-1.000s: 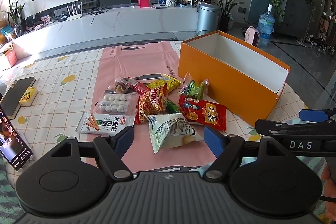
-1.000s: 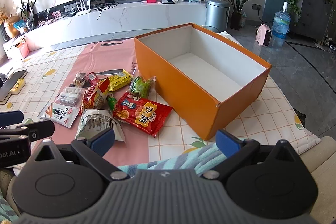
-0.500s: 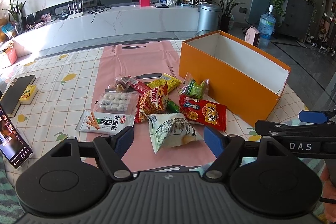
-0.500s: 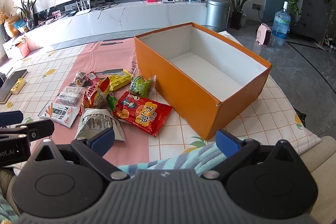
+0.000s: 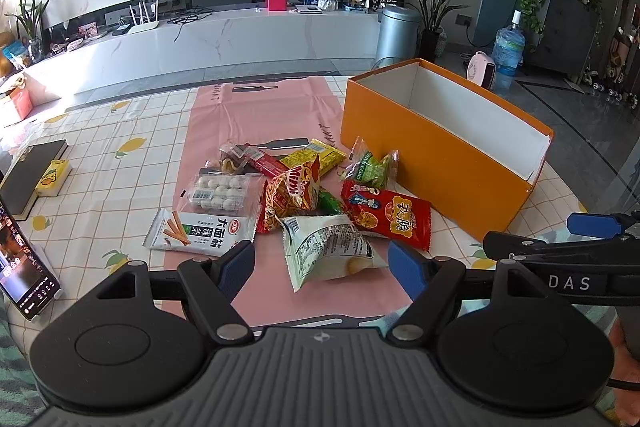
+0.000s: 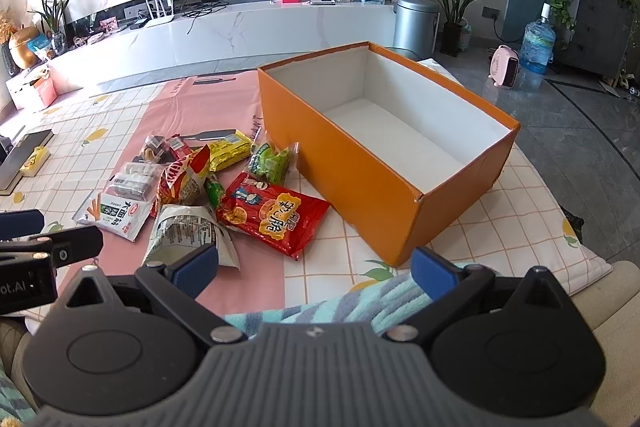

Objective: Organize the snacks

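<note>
Several snack packets lie in a loose pile on the pink mat [image 5: 256, 115]. Among them are a white chip bag [image 5: 328, 247], a red packet [image 5: 388, 213], a green packet [image 5: 370, 167], an orange Mimi bag [image 5: 292, 189] and a white stick-snack packet [image 5: 200, 231]. An orange box [image 6: 360, 163] with a white inside stands open and empty to their right. My left gripper [image 5: 322, 269] is open, just short of the white chip bag. My right gripper [image 6: 314, 269] is open too, low at the table's near edge in front of the box corner, holding nothing.
A phone [image 5: 22, 267] stands propped at the near left, with a dark book [image 5: 32, 171] and a small yellow box [image 5: 52, 178] behind it. A striped teal towel [image 6: 360, 303] lies along the near edge. The table edge drops to the floor at right.
The left view has drifted very slightly; the snacks, the box and both grippers stay as they were.
</note>
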